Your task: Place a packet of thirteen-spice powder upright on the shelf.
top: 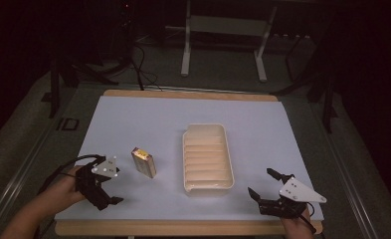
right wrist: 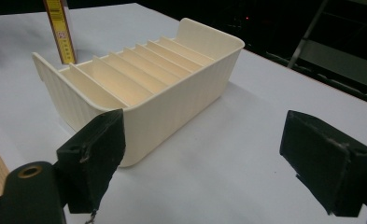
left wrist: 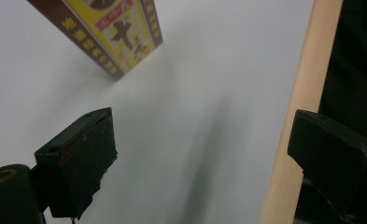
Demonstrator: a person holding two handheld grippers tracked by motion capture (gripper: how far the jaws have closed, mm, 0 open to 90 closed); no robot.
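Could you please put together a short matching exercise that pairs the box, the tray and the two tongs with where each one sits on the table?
Things:
1. brown and yellow box
2. cream ribbed tray
3. left tongs
4. right tongs

Places:
A. near the front right corner of the white sheet, open
B. standing upright, left of the tray
C. middle of the sheet, empty
D. front left, open, beside the box

Pairs: 1-B, 2-C, 3-D, 4-A
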